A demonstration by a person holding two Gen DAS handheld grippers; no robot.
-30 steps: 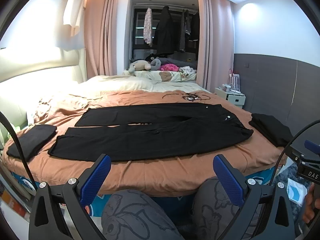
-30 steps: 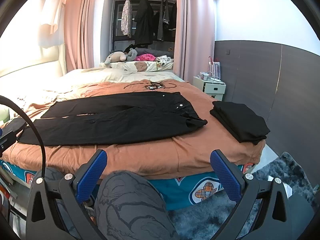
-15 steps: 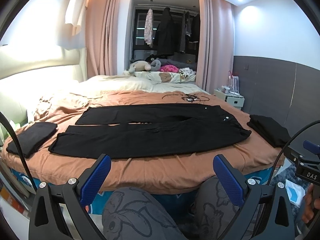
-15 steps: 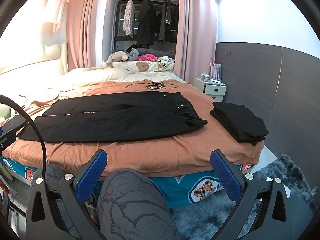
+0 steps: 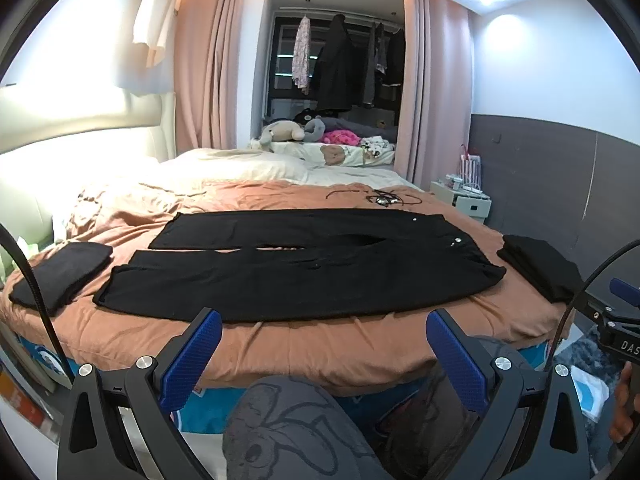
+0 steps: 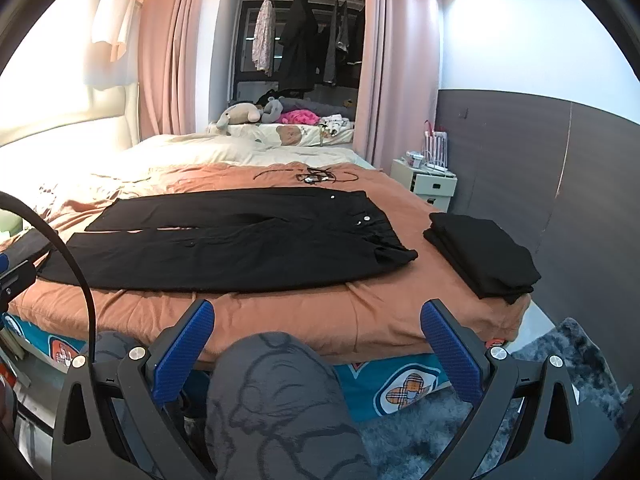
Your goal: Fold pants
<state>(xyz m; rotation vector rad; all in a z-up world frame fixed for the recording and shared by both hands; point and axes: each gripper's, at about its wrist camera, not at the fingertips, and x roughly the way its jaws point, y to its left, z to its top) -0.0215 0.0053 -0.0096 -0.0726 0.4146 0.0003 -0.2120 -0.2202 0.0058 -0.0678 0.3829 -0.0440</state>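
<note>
The black pants (image 5: 304, 268) lie flat and unfolded across the brown bedspread (image 5: 320, 344), well ahead of both grippers and touched by neither. Their two legs run off to the left, the waist with its pale buttons to the right, and the near leg's edge lies close to the near side of the bed.

The left gripper (image 5: 324, 344) hangs short of the bed with its blue-padded fingers (image 5: 192, 356) spread wide and nothing between them; the pants stretch across the whole span ahead of it. The right gripper (image 6: 316, 332) is likewise released and empty, its fingers wide apart, with the waist end ahead of it and slightly to the right. Below each gripper, a knee in grey printed trousers (image 6: 276, 396) fills the bottom of the view.

Far left of the left gripper, a small folded black garment (image 5: 60, 272) rests beside the leg hems; the right wrist view catches only a sliver of it behind a cable. To the right of the waist lies a folded black stack (image 6: 480, 256), seen whole from the right wrist but partly cut off in the left. Only the right view shows the grey shaggy rug (image 6: 560, 364) on the floor; only the left shows part of the other gripper at its right edge
</note>
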